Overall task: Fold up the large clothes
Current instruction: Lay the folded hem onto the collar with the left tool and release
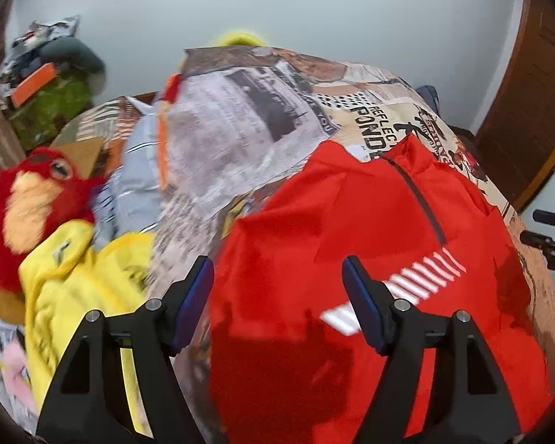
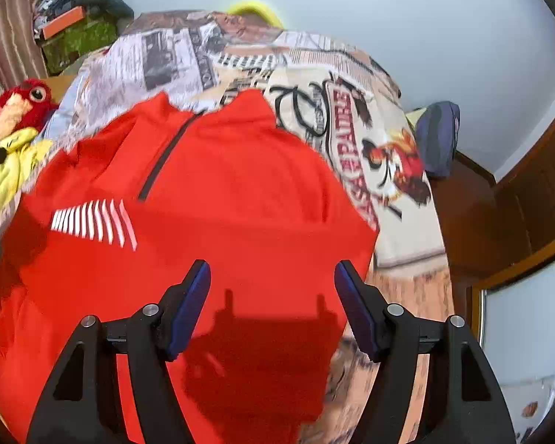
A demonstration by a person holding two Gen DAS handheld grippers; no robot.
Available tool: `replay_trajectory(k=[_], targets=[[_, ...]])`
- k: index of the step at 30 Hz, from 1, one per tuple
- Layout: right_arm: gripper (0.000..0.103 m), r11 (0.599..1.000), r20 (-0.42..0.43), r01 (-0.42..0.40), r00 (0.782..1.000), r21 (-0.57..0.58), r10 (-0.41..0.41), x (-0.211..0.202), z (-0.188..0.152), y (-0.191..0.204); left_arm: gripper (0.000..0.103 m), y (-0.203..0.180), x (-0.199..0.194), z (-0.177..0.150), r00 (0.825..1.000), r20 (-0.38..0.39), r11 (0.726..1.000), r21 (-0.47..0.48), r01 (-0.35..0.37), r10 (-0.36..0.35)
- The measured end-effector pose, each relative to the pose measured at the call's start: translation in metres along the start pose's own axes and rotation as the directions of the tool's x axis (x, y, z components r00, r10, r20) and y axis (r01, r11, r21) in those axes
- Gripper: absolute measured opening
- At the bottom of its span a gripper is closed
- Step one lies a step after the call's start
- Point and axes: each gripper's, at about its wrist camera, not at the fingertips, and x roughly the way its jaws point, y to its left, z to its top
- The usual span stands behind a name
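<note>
A red zip-neck top (image 1: 351, 229) with white chest stripes lies front-up on the printed bedspread (image 1: 240, 137), collar toward the far wall. It also shows in the right wrist view (image 2: 222, 192). My left gripper (image 1: 277, 270) is open and empty, hovering above the top's left lower part. My right gripper (image 2: 272, 273) is open and empty, hovering above the top's right lower part. Both cast shadows on the red cloth below them. The other gripper's black tips (image 1: 551, 236) show at the right edge of the left wrist view.
A yellow garment (image 1: 74, 281) and a red plush bird (image 1: 29, 199) lie left of the top. A cluttered pile with an orange box (image 1: 37, 85) stands at the back left. A wooden door (image 1: 529, 103) and bed edge are on the right. A blue bag (image 2: 436, 137) sits beyond the bed.
</note>
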Motion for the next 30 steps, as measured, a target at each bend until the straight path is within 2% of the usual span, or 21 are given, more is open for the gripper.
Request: replay_trajectory(k=[5,7,12,18,22,24,26,29,30], targets=[[0.066,0.996,0.061,-0.075,0.996,0.055,0.071,0.023,0.029,-0.017,0.071,-0.009,0.051,0.029,0.994,-0.055,0.995,-0.024,0.093,-0.094],[0.066,0.993,0.058,-0.105,0.993,0.06,0.101,0.034,0.039,-0.019,0.071,-0.011,0.075,0.039,0.987,-0.077,0.989,-0.045,0.138,-0.142],[0.066,0.984,0.033,-0.171,0.985,0.058,0.169,0.068,0.069,-0.017,0.071,-0.012,0.116,0.061,0.977,-0.079,0.976,-0.109,0.191,-0.2],[0.066,0.977,-0.006,-0.209,0.978,0.054,0.209,0.102,0.094,-0.016,0.074,-0.01,0.158,0.075,0.976,-0.037,0.958,-0.201,0.205,-0.217],[0.066,0.977,-0.048,-0.194,0.979,0.086,0.199,0.138,0.098,-0.027,0.075,-0.012,0.198,0.07,0.971,-0.095,0.951,-0.244,0.189,-0.218],[0.066,0.949,-0.032,-0.256,0.963,0.184,0.266,0.148,0.097,-0.039,0.078,-0.02,0.2,0.068,0.978,-0.072,0.963,-0.202,0.177,-0.195],[0.066,0.909,-0.016,-0.32,0.942,0.269,0.336,0.154,0.093,-0.047,0.079,-0.027,0.202,0.067,0.978,-0.093,0.972,-0.164,0.17,-0.187],[0.059,0.903,0.021,-0.337,0.939,0.266,0.344,0.153,0.083,-0.042,0.071,-0.029,0.203,0.067,0.971,-0.13,0.968,-0.173,0.18,-0.203],[0.05,0.903,0.032,-0.341,0.938,0.261,0.345,0.148,0.081,-0.038,0.059,-0.03,0.202,0.067,0.966,-0.139,0.965,-0.179,0.191,-0.217]])
